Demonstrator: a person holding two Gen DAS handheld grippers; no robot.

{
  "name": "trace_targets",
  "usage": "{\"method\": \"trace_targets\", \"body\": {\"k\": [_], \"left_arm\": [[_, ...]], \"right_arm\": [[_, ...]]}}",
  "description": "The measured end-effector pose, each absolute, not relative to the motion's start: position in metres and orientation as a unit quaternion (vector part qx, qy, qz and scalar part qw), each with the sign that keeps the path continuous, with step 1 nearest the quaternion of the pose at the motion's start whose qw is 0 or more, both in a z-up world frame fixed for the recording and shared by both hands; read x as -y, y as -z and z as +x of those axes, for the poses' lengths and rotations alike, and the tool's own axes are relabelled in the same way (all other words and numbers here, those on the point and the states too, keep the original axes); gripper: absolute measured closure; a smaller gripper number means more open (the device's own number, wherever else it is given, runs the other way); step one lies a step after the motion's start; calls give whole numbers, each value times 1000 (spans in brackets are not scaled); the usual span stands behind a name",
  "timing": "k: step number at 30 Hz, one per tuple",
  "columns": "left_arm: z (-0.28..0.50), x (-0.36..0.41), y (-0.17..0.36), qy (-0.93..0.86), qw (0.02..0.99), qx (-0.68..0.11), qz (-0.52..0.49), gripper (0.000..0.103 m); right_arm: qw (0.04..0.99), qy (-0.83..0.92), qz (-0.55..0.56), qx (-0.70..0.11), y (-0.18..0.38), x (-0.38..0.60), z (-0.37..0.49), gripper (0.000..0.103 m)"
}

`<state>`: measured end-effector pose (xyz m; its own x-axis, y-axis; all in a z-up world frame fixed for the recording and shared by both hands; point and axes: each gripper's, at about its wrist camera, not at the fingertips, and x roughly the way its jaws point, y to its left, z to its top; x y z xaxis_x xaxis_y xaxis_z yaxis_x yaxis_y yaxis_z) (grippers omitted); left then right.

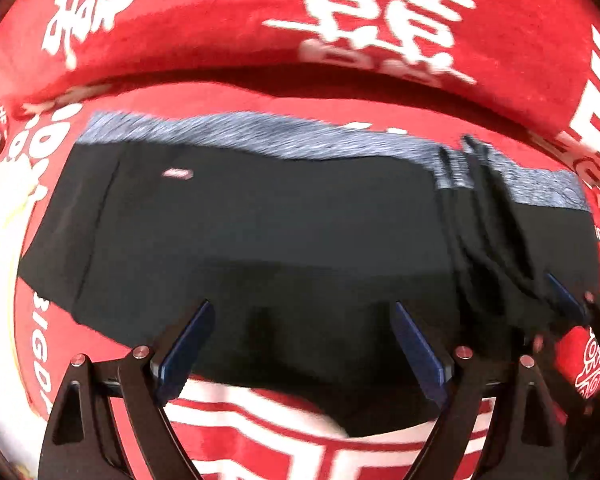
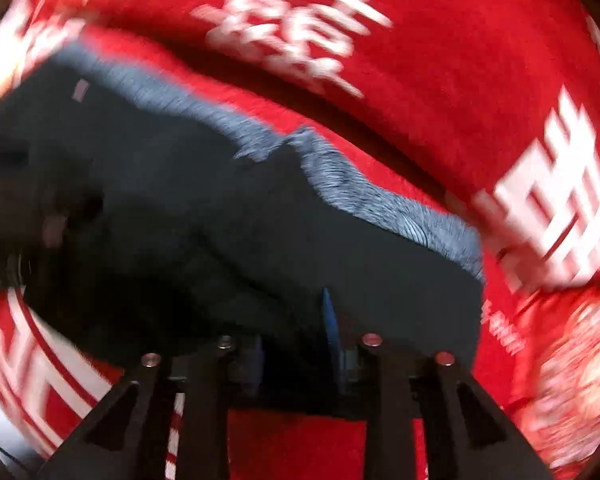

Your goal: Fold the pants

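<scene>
The pants (image 1: 260, 232) are black with a grey ribbed waistband (image 1: 300, 140) along their far edge, and they lie on a red cloth. My left gripper (image 1: 302, 310) is open just above their near edge, with its blue pads (image 1: 416, 348) spread wide and nothing between them. In the right wrist view the pants (image 2: 260, 240) are blurred and their fabric is bunched. My right gripper (image 2: 296, 320) is shut on the pants' near edge; one blue pad (image 2: 330, 320) shows against the fabric. The right gripper also shows at the right edge of the left wrist view (image 1: 572, 304), where the fabric is pulled into creases.
The red cloth (image 1: 220, 32) with large white characters covers the whole surface. A raised roll or fold of it (image 1: 380, 40) runs along the far side behind the waistband. White printed bands (image 1: 300, 440) lie near my left gripper's base.
</scene>
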<state>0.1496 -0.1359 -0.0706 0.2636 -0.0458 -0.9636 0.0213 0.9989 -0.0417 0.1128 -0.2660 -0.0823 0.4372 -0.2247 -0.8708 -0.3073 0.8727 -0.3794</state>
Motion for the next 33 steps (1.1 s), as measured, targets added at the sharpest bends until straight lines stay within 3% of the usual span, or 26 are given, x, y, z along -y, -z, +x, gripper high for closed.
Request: {"method": "trace_targets", "body": {"k": [2,13,14,16,17,30,31,32,33], "left_arm": [[148,134,69,31,796,-605,-5,12],[177,209,41,273,748,-604,-49,13],[179,216,43,280,742,-606,-53,16],[181,229,48,286,736,-611,-49,43],[182,232,50,285,732,-617,-47,47],[189,238,69,271,708,-650,-50,50],[190,240,69,276,709,-647,-50,73],[189,242,68,282,710,-644,-50,87],[189,241,66,294,704,-644,-63,89]], "right_arm": [[819,-56,-234,-521,69,263,96,51],[824,-89,81,-554,22,378,81,51],[820,-84,100,-557,24,385,84,51],[813,-64,133,-563,30,405,86,51],[812,-59,143,-562,31,411,85,51],[804,-48,197,-560,44,440,72,52],[803,-48,198,-560,44,440,72,52],[803,-49,199,-560,44,440,72,55],[802,-50,200,-560,43,441,71,56]]}}
